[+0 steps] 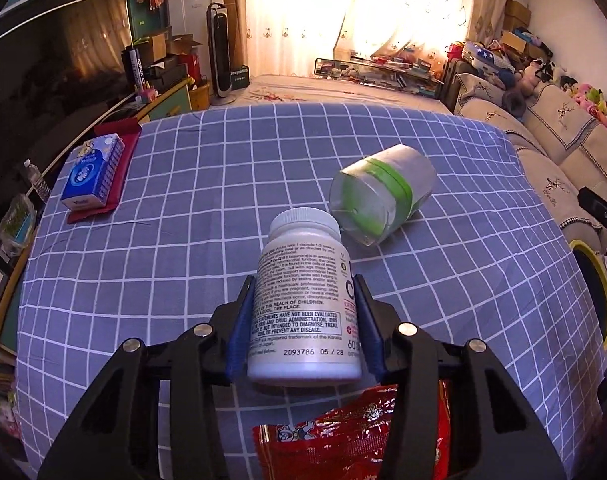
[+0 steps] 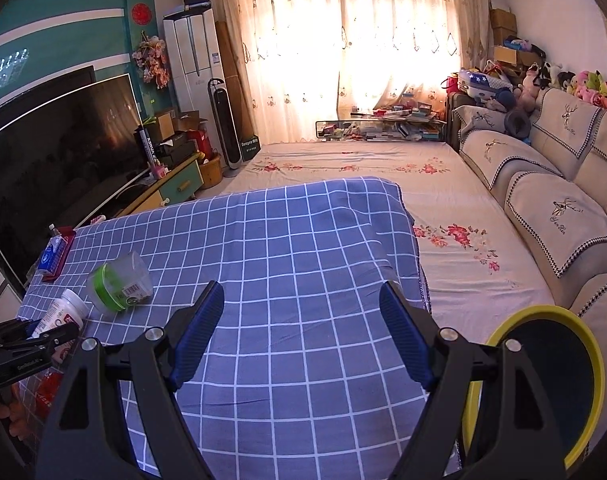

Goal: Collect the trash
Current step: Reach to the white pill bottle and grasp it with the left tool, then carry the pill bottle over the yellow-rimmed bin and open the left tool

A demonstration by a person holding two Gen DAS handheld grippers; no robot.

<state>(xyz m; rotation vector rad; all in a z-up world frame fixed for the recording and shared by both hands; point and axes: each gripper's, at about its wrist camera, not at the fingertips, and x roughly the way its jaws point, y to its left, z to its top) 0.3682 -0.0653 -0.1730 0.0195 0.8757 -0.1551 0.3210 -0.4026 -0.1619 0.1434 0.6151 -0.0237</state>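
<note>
The left tool is closed on a white pill bottle, one blue pad pressed against each side of its labelled body; the bottle leans forward, its white cap pointing away from the tool, and its base sits between the black linkage arms. The right edge of the label curves out of sight, so only part of the large print can be read. Beneath the left tool, a red foil wrapper lies on the tabletop, which is covered by a blue checked cloth; the wrapper is cut off by the lower frame edge and partly hidden behind the tool's right linkage. Ahead and to the right of the bottle, near its cap, a clear plastic jar with green bands lies on its side; whether it touches the bottle cannot be determined. Far ahead to the left, a blue tissue pack rests on a red cloth at the tabletop's edge. The right tool is spread wide and holds nothing, hovering above bare cloth. To its right, beyond the tabletop edge, stands a yellow-rimmed bin, its interior dark and its lower part cut off. In the right wrist view the left tool is visible at the far left, partly cropped.
</note>
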